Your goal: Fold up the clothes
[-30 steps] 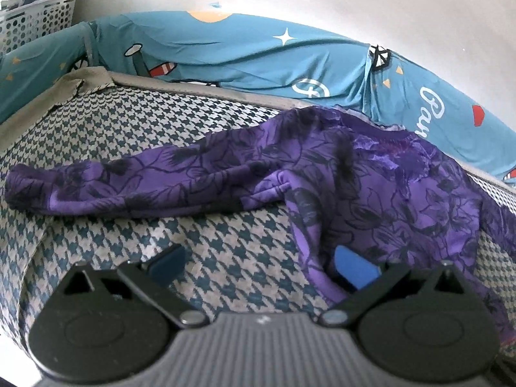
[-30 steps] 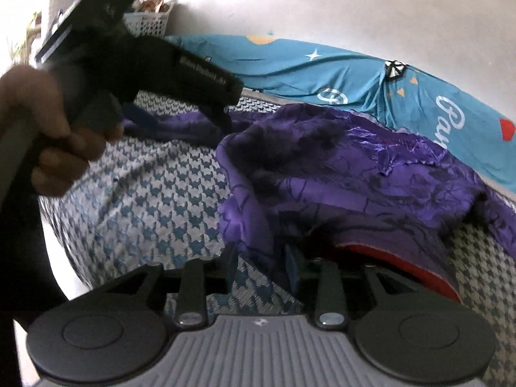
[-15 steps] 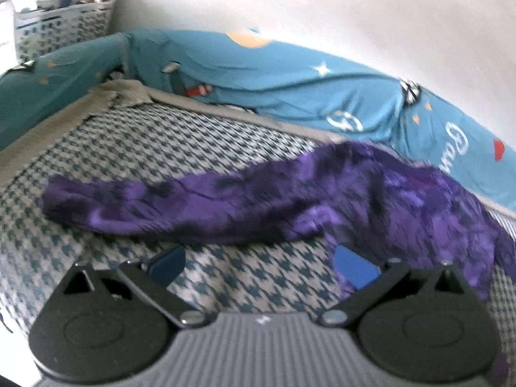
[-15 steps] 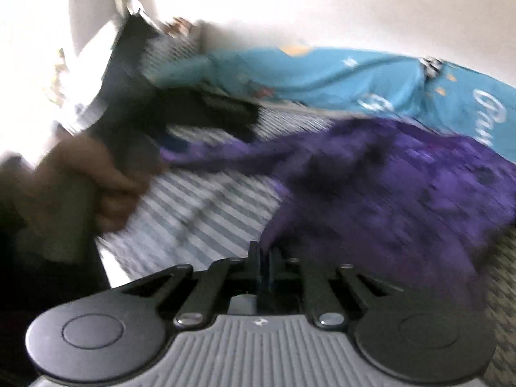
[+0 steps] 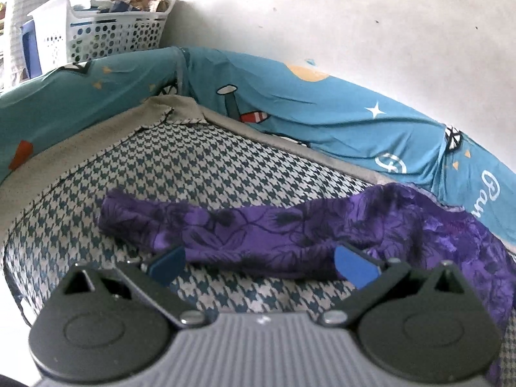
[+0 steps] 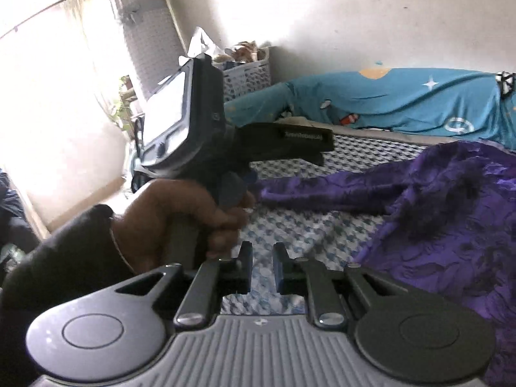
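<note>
A purple flower-print garment [image 5: 419, 222] lies crumpled on the houndstooth bed cover [image 5: 180, 167]. One long sleeve [image 5: 225, 229] stretches out to the left. My left gripper [image 5: 260, 266] is open wide, low over the cover, and the sleeve's middle lies just beyond and between its blue pads [image 5: 166, 264]. In the right wrist view the garment [image 6: 445, 225] fills the right side. My right gripper [image 6: 262, 269] hovers over bare cover left of it, fingers a narrow gap apart with nothing between them. A person's hand [image 6: 180, 206] holds the left tool there.
A teal printed bolster [image 5: 322, 119] runs along the bed's far and left edges against a white wall. A white laundry basket [image 5: 116, 32] with clutter stands behind the far left corner. A bright window [image 6: 48, 96] is off the bed's left side.
My right gripper let go of the garment's hem, closed, swung left and now stands slightly apart. My left gripper moved left and forward, up to the sleeve.
</note>
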`<state>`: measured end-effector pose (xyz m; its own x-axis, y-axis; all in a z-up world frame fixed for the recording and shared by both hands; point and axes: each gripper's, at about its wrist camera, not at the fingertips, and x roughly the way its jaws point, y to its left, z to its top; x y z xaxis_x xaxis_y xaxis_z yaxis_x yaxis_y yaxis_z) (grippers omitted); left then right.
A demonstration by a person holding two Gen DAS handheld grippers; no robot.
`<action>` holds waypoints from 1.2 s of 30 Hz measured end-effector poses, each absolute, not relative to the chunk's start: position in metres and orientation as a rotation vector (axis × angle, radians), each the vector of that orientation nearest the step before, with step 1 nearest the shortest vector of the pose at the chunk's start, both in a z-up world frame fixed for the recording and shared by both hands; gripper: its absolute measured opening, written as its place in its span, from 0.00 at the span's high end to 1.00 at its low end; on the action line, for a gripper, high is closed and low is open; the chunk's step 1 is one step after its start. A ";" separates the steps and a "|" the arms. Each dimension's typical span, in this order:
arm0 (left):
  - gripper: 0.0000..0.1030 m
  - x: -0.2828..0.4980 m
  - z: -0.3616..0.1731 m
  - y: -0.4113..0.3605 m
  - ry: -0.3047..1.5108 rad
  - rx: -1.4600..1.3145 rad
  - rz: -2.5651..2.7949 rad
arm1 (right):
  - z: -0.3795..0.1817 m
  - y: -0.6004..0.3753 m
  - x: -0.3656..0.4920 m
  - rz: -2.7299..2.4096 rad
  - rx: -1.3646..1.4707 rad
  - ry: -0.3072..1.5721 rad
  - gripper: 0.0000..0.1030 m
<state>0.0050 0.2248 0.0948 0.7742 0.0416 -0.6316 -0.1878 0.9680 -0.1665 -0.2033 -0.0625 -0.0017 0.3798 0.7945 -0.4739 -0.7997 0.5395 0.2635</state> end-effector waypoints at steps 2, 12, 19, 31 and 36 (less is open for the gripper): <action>0.00 0.005 0.095 0.218 0.676 -0.210 0.107 | -0.004 -0.069 -0.198 0.959 -0.009 0.608 0.85; 0.00 0.007 0.075 0.173 0.757 -0.152 -0.074 | -0.017 -0.126 -0.177 0.696 0.083 0.638 0.84; 0.00 0.004 0.062 0.139 0.800 -0.084 -0.171 | -0.024 -0.183 -0.171 0.488 0.164 0.641 0.78; 0.00 -0.016 0.030 0.085 0.842 0.057 -0.320 | -0.055 -0.257 -0.154 0.176 0.299 0.725 0.69; 0.00 -0.020 0.018 0.076 0.865 0.094 -0.333 | -0.067 -0.268 -0.140 0.112 0.333 0.741 0.67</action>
